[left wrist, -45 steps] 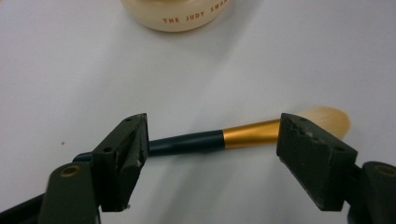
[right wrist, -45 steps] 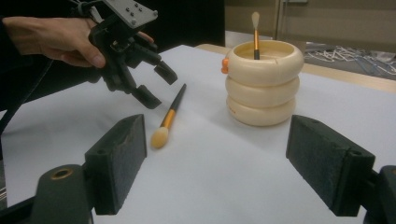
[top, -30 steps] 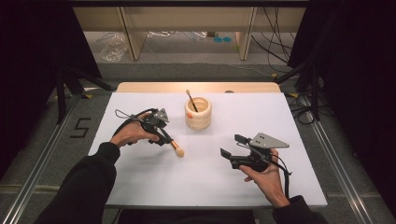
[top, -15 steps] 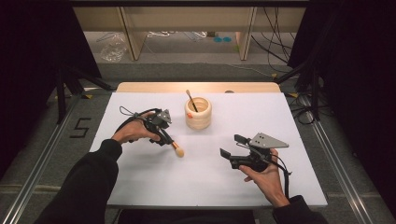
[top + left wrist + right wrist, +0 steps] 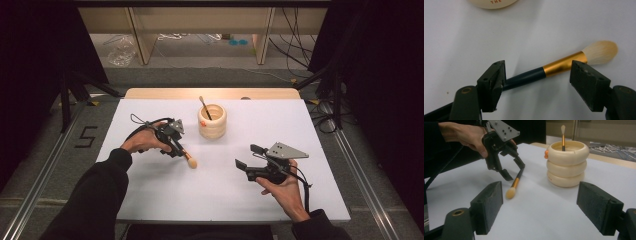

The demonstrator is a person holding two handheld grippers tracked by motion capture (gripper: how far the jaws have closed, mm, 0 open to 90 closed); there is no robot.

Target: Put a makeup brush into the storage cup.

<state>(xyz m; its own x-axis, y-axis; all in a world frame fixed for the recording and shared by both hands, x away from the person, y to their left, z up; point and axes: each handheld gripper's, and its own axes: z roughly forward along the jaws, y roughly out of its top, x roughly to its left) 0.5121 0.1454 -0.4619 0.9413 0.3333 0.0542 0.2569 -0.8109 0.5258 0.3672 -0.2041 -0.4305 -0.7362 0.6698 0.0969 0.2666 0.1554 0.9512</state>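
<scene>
My left gripper [image 5: 176,148] is spread, jaws straddling the brush [image 5: 564,65]. One jaw touches the dark handle; the other sits just beside the gold ferrule, not clamped. The brush lies flat on the white table [image 5: 210,185], bristles pointing away from my hand, near the cream holder [image 5: 212,121]. The holder has a second brush [image 5: 563,137] upright in it. My right gripper [image 5: 248,156] is wide open, nothing between the jaws, well apart to the right.
</scene>
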